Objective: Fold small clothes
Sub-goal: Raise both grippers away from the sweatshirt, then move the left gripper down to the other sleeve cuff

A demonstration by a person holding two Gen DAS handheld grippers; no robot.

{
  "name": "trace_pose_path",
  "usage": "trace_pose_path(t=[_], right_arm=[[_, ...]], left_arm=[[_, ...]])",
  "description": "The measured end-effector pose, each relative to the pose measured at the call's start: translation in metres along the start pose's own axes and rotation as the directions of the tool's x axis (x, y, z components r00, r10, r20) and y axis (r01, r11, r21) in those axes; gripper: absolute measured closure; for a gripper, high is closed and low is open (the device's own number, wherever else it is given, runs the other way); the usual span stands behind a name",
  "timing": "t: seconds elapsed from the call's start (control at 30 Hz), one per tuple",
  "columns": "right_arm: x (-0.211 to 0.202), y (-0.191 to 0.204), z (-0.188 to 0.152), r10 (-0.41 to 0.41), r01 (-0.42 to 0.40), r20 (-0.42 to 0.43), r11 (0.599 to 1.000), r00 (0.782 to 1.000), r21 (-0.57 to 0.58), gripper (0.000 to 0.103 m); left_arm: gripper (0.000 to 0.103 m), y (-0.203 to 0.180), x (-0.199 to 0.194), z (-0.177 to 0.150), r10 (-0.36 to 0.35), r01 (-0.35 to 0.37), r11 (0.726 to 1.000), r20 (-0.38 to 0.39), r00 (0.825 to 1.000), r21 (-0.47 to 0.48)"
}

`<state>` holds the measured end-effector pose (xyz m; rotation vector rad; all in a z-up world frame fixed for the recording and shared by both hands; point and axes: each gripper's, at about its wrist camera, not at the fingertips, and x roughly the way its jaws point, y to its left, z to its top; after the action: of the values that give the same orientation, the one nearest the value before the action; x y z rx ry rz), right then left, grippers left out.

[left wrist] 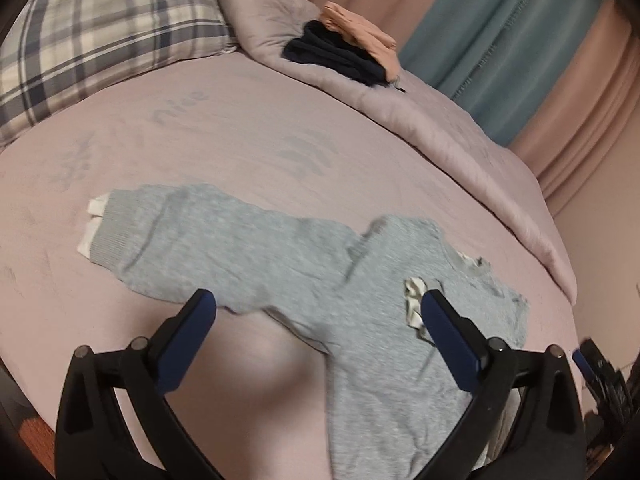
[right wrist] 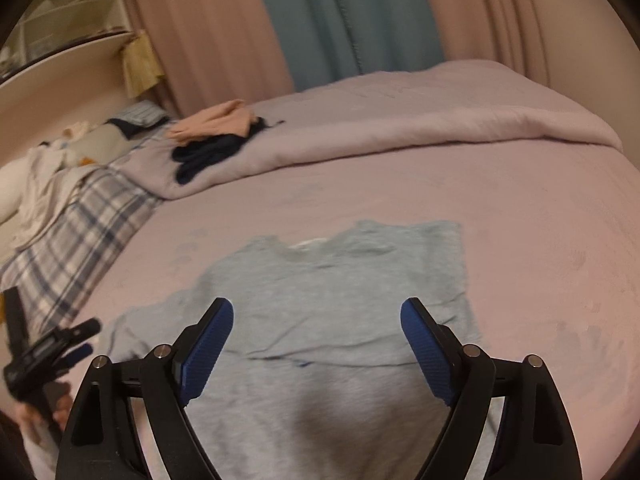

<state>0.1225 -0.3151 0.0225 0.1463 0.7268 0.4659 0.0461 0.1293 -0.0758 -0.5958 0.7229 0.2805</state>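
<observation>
A small grey sweatshirt (left wrist: 360, 300) lies flat on the pink sheet of the bed (left wrist: 240, 140), with nothing gripping it. It is plain heathered knit with ribbed cuffs; a strip of white lining shows past the cuff at the sleeve's end, and a bit of white shows at the neck opening.

In the left wrist view one sleeve runs out long toward the left and slightly far, its cuff at the far left end, while the body runs near and right under the camera, so the garment forms a bent shape with its long axis left to right. In the right wrist view the sweatshirt (right wrist: 340, 300) has its neck at the far side and its hem toward the camera; a crease crosses the body from left to right.

The left gripper (left wrist: 320, 308) has its jaws spread wide and released, held above the cloth where sleeve meets body; the right finger sits over the white neck patch. The right gripper (right wrist: 316, 320) is also released, jaws wide apart above the middle of the body.

Farther off, a dark garment (left wrist: 340, 56) and a peach one (left wrist: 360, 28) lie on the rolled quilt (left wrist: 440, 128). A plaid pillow (left wrist: 100, 32) lies at far left.
</observation>
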Motion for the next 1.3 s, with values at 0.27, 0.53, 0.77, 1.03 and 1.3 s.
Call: trace_pose_path(t=[0.27,0.53,0.77,1.03,1.3], right_arm=[[-0.001,0.031,-0.005,-0.002,0.002,0.005,1.0,1.0,-0.026,0.016],[0.013,0.054,-0.009,-0.087,0.086,-0.011,0.996,0.996,-0.038,0.016],[0.027,0.081,-0.015,-0.04,0.039,-0.033,0.999,0.999,-0.038,0.016],[0.036,0.096,-0.024,-0.047,0.043,-0.06,0.997,0.997,-0.06,0.016],[0.039,0.095,-0.03,-0.039,0.038,-0.086,0.999,0.996,-0.006,0.016]], left_arm=[[0.0,0.052,0.017,0.033,0.053,-0.052,0.993,0.004,0.999,-0.104],[0.002,0.124,0.041,0.046,0.066,-0.065,0.962,-0.007,0.998,-0.265],[0.003,0.14,0.043,0.055,0.055,-0.051,0.956,0.009,0.998,-0.289],[0.003,0.148,0.05,0.059,0.057,-0.054,0.948,0.002,0.998,-0.313],[0.008,0.151,0.051,0.06,0.074,-0.073,0.948,-0.008,0.997,-0.311]])
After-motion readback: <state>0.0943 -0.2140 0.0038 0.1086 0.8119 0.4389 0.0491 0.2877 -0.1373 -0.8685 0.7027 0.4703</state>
